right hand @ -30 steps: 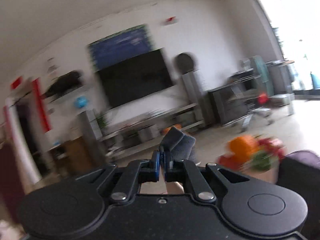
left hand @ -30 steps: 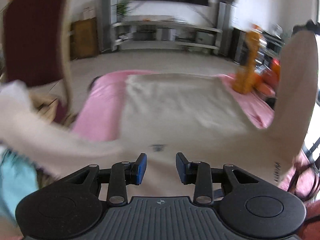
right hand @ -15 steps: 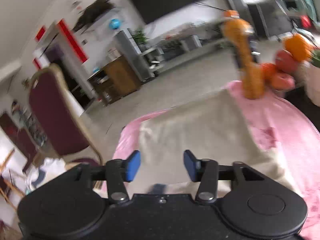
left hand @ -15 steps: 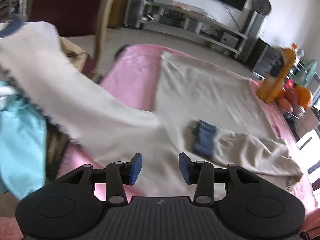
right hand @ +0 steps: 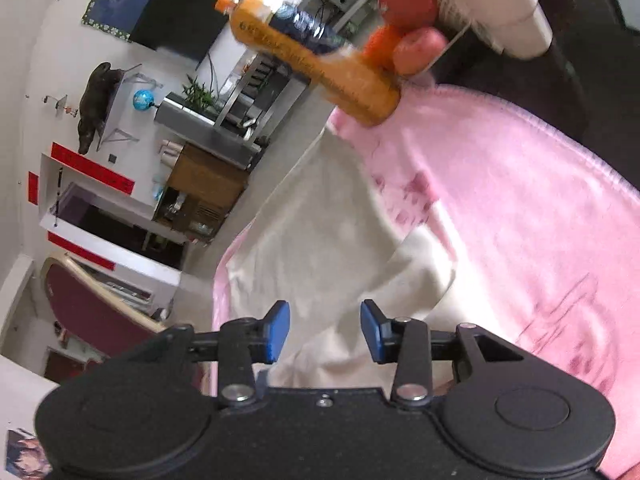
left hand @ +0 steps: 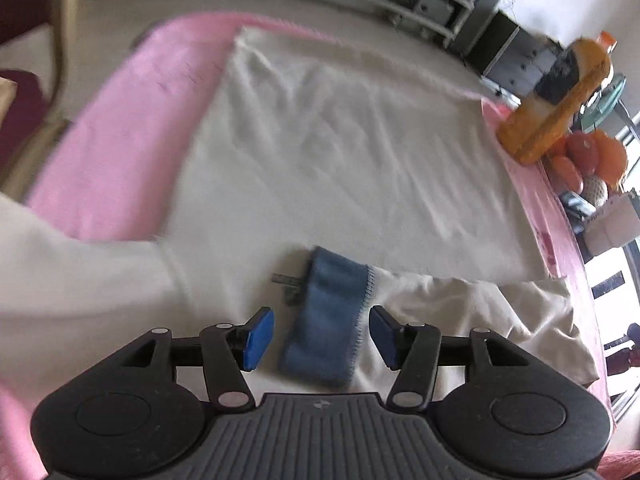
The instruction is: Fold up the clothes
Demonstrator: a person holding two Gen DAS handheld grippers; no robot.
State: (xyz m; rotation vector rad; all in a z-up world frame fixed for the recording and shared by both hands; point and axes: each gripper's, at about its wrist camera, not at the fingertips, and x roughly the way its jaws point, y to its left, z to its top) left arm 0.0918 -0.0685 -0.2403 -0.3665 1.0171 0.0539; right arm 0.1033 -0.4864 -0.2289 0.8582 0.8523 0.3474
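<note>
Your one garment, a cream shirt (left hand: 340, 140), lies spread flat over the pink blanket (left hand: 120, 128) that covers the surface, its cloth softly creased with shallow wrinkles running across the body. Going from the left in the left wrist view, one sleeve (left hand: 80, 280) stretches off toward the left edge over the pink, then the broad body fills the middle, then a blue collar band (left hand: 328, 312) with light stitching along its edge sits at the near end with a small dark label just left of it, and the other sleeve (left hand: 500, 320) lies rumpled and folded in at the right. Your left claw (left hand: 321, 338) hangs above that collar band with its two blue pads apart; the jaws have just been opening, the band shows between them and the pads do not press on it. In the right wrist view, your right claw (right hand: 324, 332) hovers over the cream cloth near the right sleeve, its two pads also apart; its jaws have just been closing somewhat, and nothing is pinched. At the far right corner of the blanket stands one orange drink bottle (left hand: 556, 100), with a few red and orange fruits (left hand: 592, 156) beside it, too blurred to count surely.
</note>
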